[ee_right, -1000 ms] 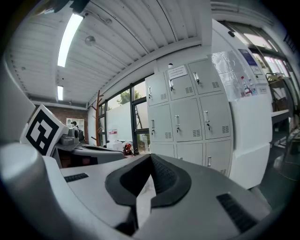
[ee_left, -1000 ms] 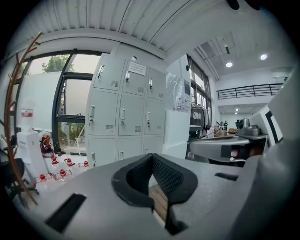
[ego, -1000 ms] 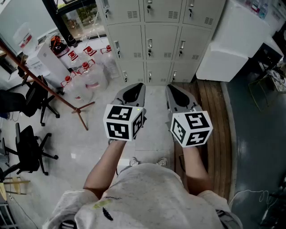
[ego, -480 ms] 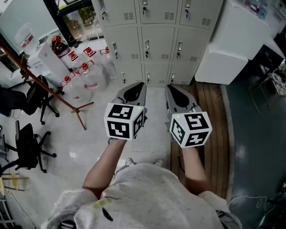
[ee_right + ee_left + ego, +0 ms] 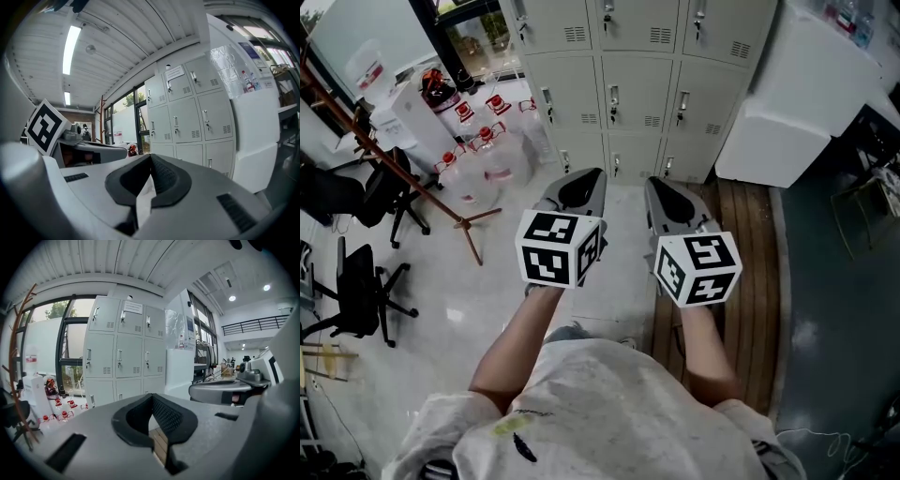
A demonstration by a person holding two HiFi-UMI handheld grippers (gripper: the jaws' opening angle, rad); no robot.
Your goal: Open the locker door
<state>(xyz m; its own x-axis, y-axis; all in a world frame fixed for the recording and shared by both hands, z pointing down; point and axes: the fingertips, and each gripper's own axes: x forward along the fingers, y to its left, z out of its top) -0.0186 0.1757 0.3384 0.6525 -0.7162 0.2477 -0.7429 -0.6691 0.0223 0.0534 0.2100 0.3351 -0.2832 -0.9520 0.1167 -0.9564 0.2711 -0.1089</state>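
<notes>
A bank of grey lockers (image 5: 614, 94) with small upright handles stands ahead, all doors closed. It also fills the middle of the left gripper view as lockers (image 5: 124, 355) and the right of the right gripper view as lockers (image 5: 187, 112). My left gripper (image 5: 586, 176) and right gripper (image 5: 661, 183) are held side by side at waist height. They point toward the lockers, well short of them. Both have their jaws shut with nothing between them, as the left gripper (image 5: 152, 395) and right gripper (image 5: 150, 156) show in their own views.
Several red-capped water bottles (image 5: 483, 155) stand on the floor left of the lockers, by a wooden coat stand (image 5: 412, 183) and black office chairs (image 5: 356, 291). A big white cabinet (image 5: 797, 94) stands right of the lockers. A wooden platform (image 5: 750, 244) lies on the floor at right.
The person and both grippers have moved a little forward toward the lockers. The feet have slipped out of sight under the torso. The jaws stay shut.
</notes>
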